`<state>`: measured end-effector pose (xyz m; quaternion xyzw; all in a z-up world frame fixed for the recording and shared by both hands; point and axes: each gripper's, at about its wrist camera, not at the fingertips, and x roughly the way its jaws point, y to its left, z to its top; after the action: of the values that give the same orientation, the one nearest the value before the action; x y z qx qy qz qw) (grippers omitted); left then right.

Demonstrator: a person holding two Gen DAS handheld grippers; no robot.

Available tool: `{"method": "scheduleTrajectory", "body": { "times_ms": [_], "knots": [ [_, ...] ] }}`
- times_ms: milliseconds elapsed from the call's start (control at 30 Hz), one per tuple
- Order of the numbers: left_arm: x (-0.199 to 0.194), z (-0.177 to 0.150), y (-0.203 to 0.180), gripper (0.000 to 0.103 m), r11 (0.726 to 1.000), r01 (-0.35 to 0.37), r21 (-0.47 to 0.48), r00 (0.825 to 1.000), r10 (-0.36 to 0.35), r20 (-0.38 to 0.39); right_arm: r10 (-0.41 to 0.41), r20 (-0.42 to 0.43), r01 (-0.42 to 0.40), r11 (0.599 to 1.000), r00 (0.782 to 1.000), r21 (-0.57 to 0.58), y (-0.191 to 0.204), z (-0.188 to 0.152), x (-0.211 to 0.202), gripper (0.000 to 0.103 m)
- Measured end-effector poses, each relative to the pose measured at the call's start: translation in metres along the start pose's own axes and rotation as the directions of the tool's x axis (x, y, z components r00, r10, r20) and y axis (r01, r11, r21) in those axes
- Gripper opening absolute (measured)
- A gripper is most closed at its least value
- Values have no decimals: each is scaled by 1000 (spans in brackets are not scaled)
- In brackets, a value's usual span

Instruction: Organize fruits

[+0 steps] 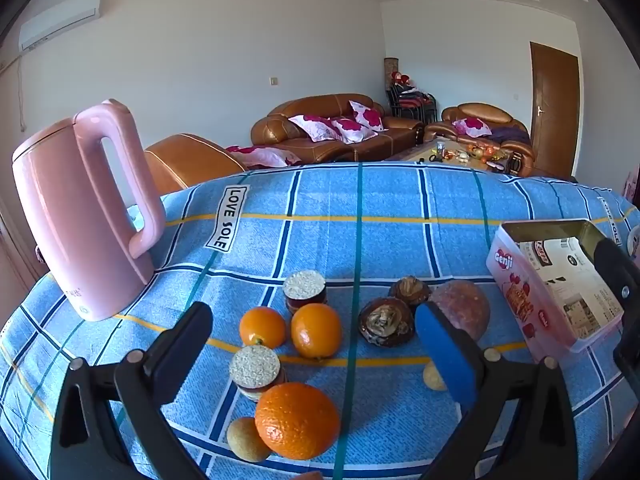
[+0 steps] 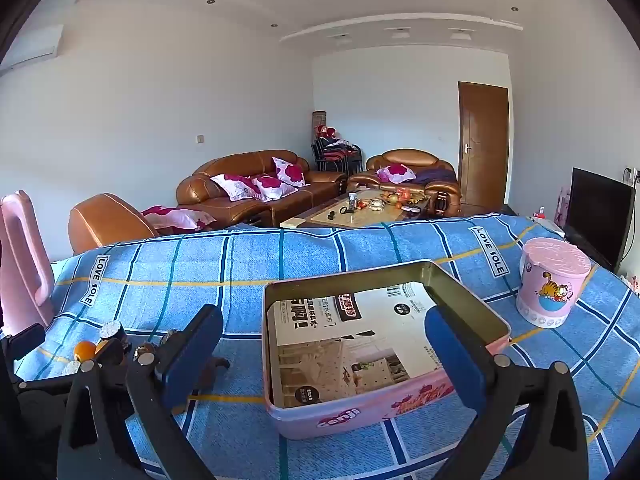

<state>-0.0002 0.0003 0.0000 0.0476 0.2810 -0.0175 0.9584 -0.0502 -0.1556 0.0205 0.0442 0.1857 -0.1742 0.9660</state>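
Note:
Fruit lies loose on the blue checked cloth in the left wrist view: a large orange (image 1: pixel 296 420), two small oranges (image 1: pixel 262 327) (image 1: pixel 316 336), two dark brown fruits (image 1: pixel 386 322) (image 1: pixel 410 290), a brownish round fruit (image 1: pixel 460 308) and two small pale ones (image 1: pixel 246 438) (image 1: pixel 432 376). Two sesame-topped round discs (image 1: pixel 305 290) (image 1: pixel 256 370) sit among them. My left gripper (image 1: pixel 314 314) hovers open over this cluster, holding nothing. The pink tin (image 2: pixel 360 412), open with printed paper inside, lies under my open right gripper (image 2: pixel 324 320). This tin (image 1: pixel 516 292) stands right of the fruit.
A pink kettle (image 1: pixel 80 208) stands at the table's left. A pink lidded tub with a cartoon cat (image 2: pixel 552 280) sits at the right. Behind the table are brown leather sofas (image 2: pixel 256 188), a coffee table and a wooden door (image 2: pixel 484 144).

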Motion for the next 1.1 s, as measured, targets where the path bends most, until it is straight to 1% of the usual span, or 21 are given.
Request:
{"method": "scheduleTrajectory", "body": {
  "times_ms": [133,300,467,533,1100],
  "knots": [
    [-1,0,0,103,1000,8,3,1000,-8,-3,4,14,-4,1000,1000,11,0,0,0,102],
    [-5,-1,0,103,1000,11,6,1000,-11,3,8,-6,-8,1000,1000,9,-2,-1,0,102],
    [-6,0,-9,103,1000,7,21,1000,-7,-6,10,-23,-10,1000,1000,7,-1,0,5,102],
    [-2,-1,-4,103,1000,14,15,1000,-14,-8,11,-24,-11,1000,1000,7,-1,-1,5,102],
    [-2,-2,-3,103,1000,19,12,1000,-18,-17,8,-22,-8,1000,1000,6,-1,-1,4,102]
  ]
}}
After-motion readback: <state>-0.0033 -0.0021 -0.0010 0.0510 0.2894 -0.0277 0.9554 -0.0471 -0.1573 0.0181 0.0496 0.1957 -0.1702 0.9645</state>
